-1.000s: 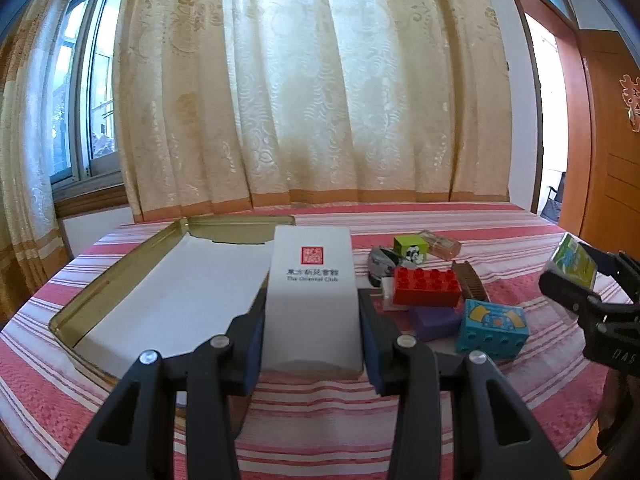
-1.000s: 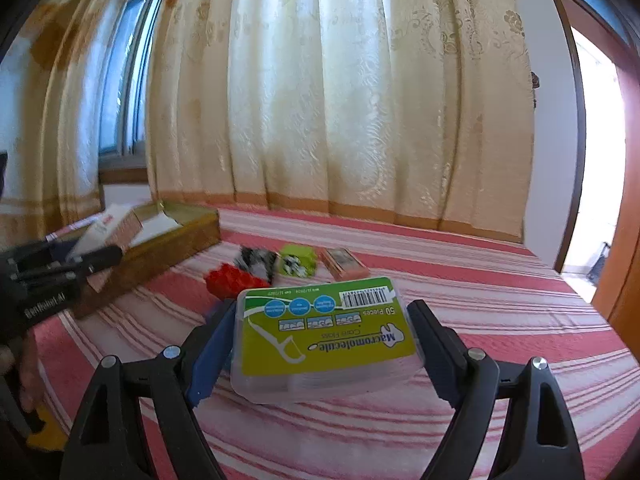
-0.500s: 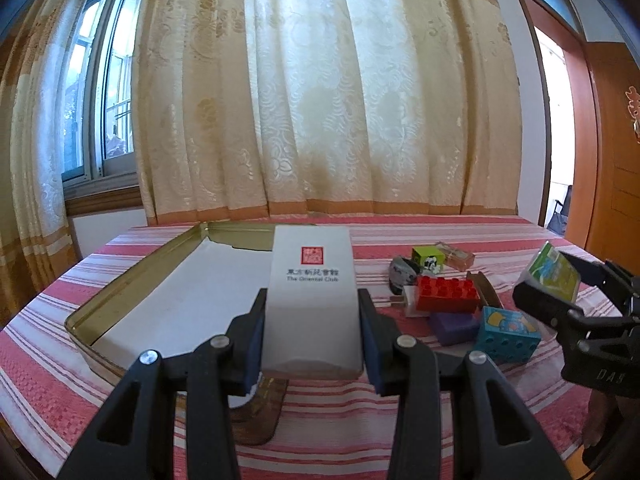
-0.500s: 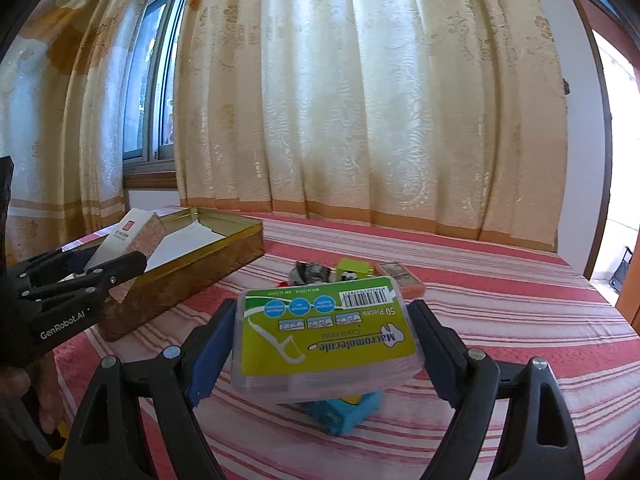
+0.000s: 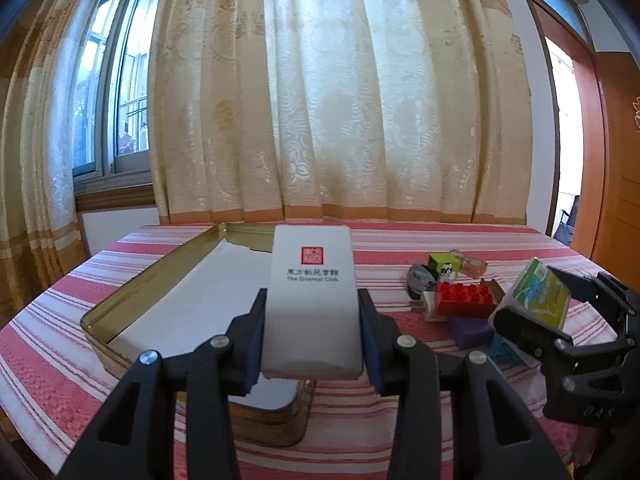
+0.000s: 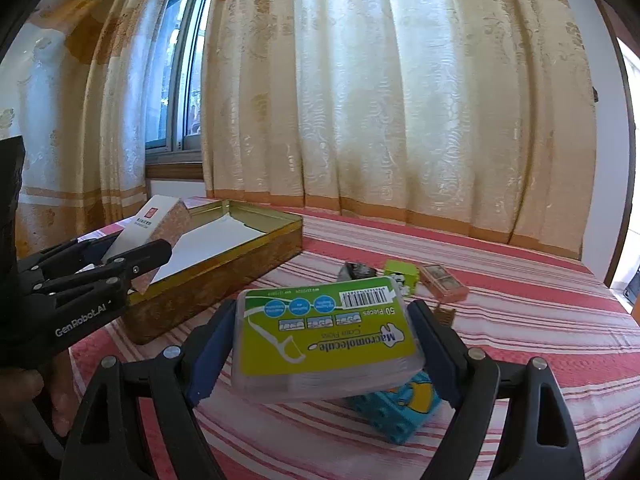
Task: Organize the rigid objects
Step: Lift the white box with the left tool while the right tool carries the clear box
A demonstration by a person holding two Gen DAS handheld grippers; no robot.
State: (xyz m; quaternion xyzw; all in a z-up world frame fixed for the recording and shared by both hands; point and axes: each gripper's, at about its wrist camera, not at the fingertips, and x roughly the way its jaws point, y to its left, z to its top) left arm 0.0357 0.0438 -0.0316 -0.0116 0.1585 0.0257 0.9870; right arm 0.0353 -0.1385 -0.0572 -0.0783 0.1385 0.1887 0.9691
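Observation:
My left gripper (image 5: 312, 336) is shut on a white Oriental Club box (image 5: 313, 296) and holds it in the air over the near right corner of a gold tin tray (image 5: 132, 300) lined with white paper. The box also shows in the right wrist view (image 6: 154, 226). My right gripper (image 6: 322, 344) is shut on a clear floss-pick box with a green label (image 6: 326, 332), held above a blue toy block (image 6: 404, 408). In the left wrist view the right gripper (image 5: 536, 312) is at the right, over the toy pile.
A red brick (image 5: 466, 299), a purple block (image 5: 470, 330), a green cube (image 5: 443, 264), a small orange case (image 6: 444, 282) and a dark bundle (image 5: 418, 278) lie on the striped tablecloth right of the tray (image 6: 224, 268). Curtains hang behind the table.
Both grippers have risen and tilted up with their boxes. The right gripper has moved left toward the tray, now over the blue block.

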